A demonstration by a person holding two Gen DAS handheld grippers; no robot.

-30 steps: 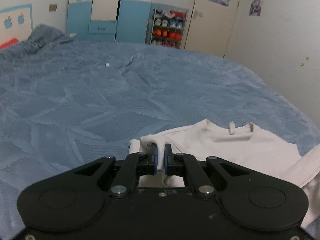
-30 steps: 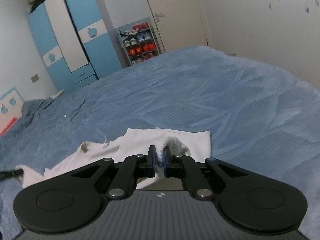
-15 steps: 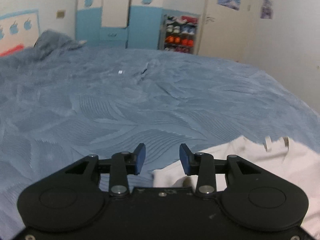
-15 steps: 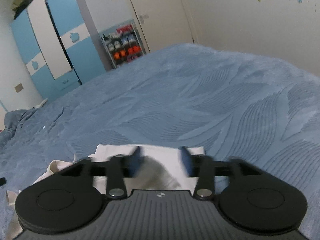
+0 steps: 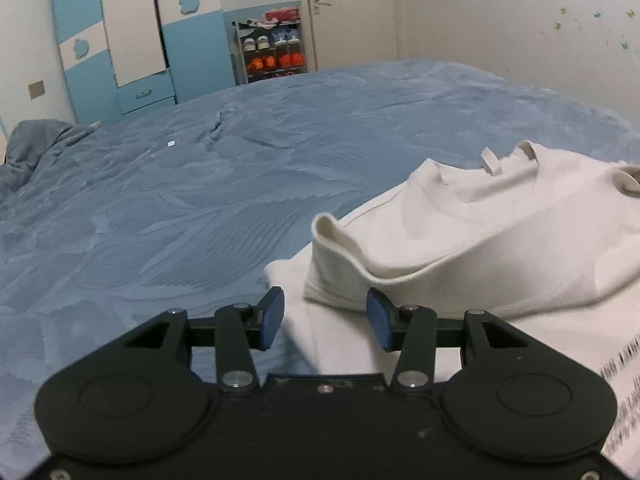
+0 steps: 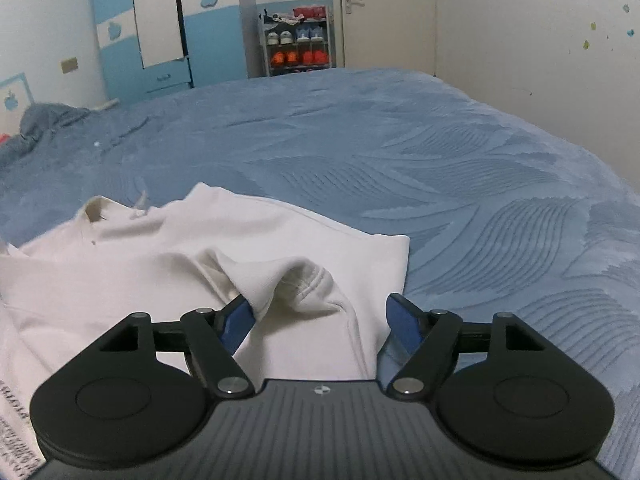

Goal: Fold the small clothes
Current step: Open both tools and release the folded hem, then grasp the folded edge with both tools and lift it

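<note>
A small white garment (image 5: 472,232) lies partly folded on the blue bedspread (image 5: 200,184), its top layer rumpled with a raised rolled edge on its left. My left gripper (image 5: 325,312) stands open just in front of that left edge, with nothing between its blue pads. In the right wrist view the same white garment (image 6: 200,248) fills the lower left, with a bunched sleeve fold near its right edge. My right gripper (image 6: 320,320) is open, its jaws either side of that bunched fold; the left pad touches the cloth.
The blue bedspread (image 6: 440,152) stretches far ahead and to the right of the garment. A crumpled blue blanket (image 5: 36,144) lies at the far left. A blue-and-white wardrobe (image 5: 132,32), a shoe rack (image 5: 272,52) and a door stand beyond the bed.
Both grippers were shut on the garment's edges a second ago; both have opened and let the cloth drop. The garment now lies folded over itself, and the cameras have drawn back slightly.
</note>
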